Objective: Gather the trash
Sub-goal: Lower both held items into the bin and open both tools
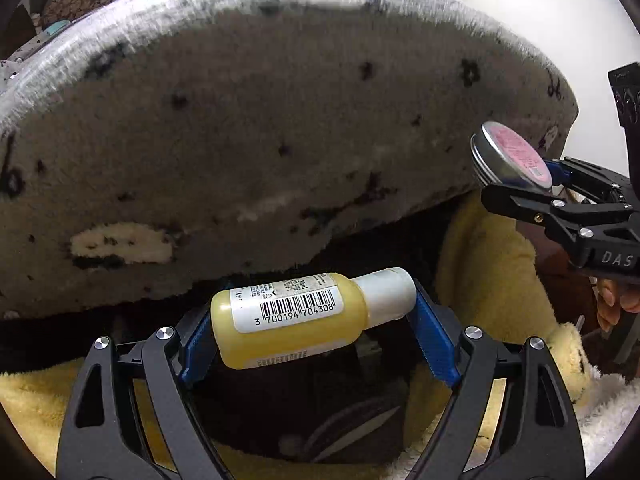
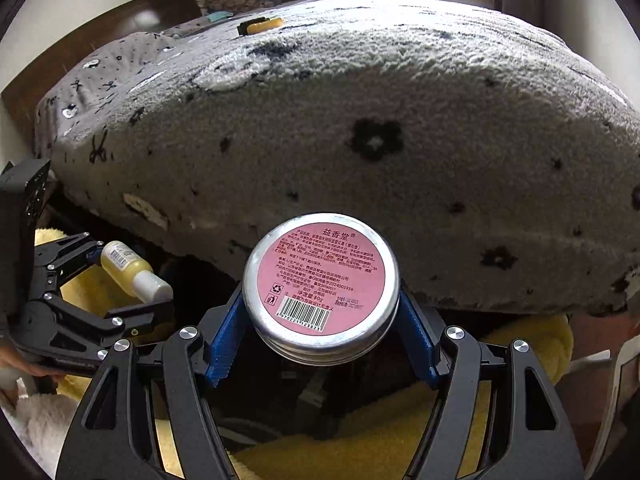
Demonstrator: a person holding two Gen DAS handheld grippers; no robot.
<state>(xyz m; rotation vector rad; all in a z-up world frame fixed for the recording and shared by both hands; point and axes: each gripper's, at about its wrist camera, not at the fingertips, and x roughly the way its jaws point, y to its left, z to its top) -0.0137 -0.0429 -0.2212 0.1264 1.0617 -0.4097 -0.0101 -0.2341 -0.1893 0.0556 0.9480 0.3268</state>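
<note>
My left gripper (image 1: 316, 320) is shut on a small yellow bottle (image 1: 296, 316) with a white cap and a barcode label, held sideways between the blue pads. It also shows in the right wrist view (image 2: 128, 268) at the left. My right gripper (image 2: 320, 320) is shut on a round metal tin (image 2: 322, 286) with a pink label, held flat side up. The tin also shows in the left wrist view (image 1: 512, 160) at the right. Both grippers hover in front of the edge of a bed, above a dark gap.
A grey fleece bed cover (image 2: 360, 120) with dark flower marks fills the view ahead. A yellow fluffy blanket (image 2: 380, 440) lies below the grippers around a dark opening. A small yellow and black object (image 2: 260, 25) lies far back on the bed. A wooden headboard (image 2: 100, 28) stands at the left.
</note>
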